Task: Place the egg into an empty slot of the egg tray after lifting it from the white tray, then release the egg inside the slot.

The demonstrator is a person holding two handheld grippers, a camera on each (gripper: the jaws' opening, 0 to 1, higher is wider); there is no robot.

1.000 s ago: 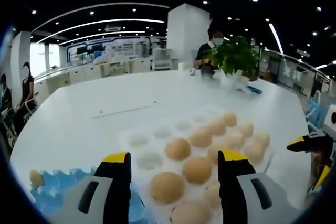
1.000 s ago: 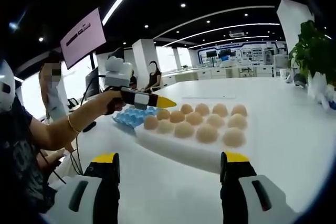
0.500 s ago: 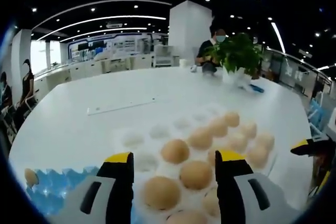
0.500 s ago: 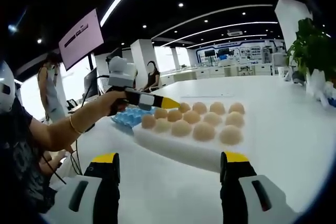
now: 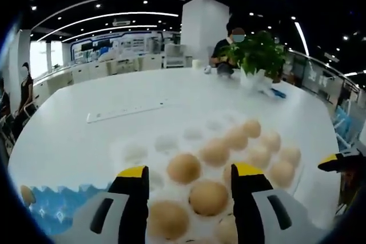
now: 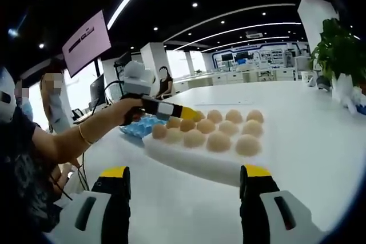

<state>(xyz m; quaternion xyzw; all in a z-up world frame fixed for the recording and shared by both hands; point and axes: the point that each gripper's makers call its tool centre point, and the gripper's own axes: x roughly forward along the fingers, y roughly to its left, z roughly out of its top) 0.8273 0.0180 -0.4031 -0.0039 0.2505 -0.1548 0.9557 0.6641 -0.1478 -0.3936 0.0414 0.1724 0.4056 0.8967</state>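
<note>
White tabletop (image 5: 86, 141) in an open-plan office, ceiling strips lit: on it sits the white tray (image 6: 189, 158), my landmark, stocked with brown eggs.

I hold my left gripper (image 5: 189, 178) low over the tray's near rows, jaws spread with nothing between them, one egg (image 5: 207, 197) lying in the gap just past the tips. By my reading the step in hand is the pick, not yet made. In the right gripper view my left hand (image 6: 123, 111) reaches the tool's yellow tip to the tray's far corner.

Beside the tray, on my left, lies the blue egg tray (image 5: 51, 212) (one egg (image 5: 26, 194) already sits at its outer end, other slots look free).

My right gripper (image 6: 184, 190) waits short of the tray, jaws spread, carrying nothing.

Next I should settle the left jaws either side of that egg and close gently; too hard a squeeze risks cracking it.
</note>
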